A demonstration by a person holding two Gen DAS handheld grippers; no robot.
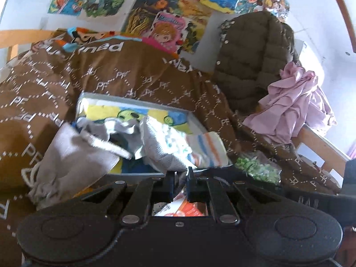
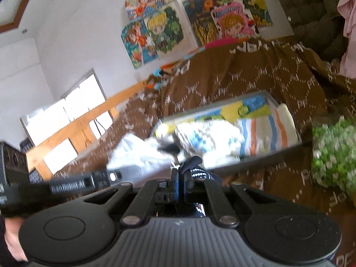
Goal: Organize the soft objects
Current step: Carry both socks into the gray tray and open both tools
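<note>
**Box half filled, one dark piece in my right claw**

The shallow grey box with the cartoon-printed lining (image 1: 135,102) lies on the brown patterned bedspread (image 1: 133,75) and already holds several soft things: a crumpled grey cloth (image 1: 104,131), a white mesh fabric piece (image 1: 160,146) and a white folded cloth with blue and orange stripes (image 1: 207,146). A grey drawstring bag (image 1: 73,158) hangs over its near left edge. My right claw (image 2: 180,175) is pinched nearly closed on a dark navy fabric with white dots (image 2: 200,173), just short of the box. My left claw (image 1: 180,175) is a narrow gap apart at the box's near rim; whether it grips anything I cannot tell. I judge the work partly done: a green-and-white bundle (image 1: 258,166) lies outside the box.
</note>
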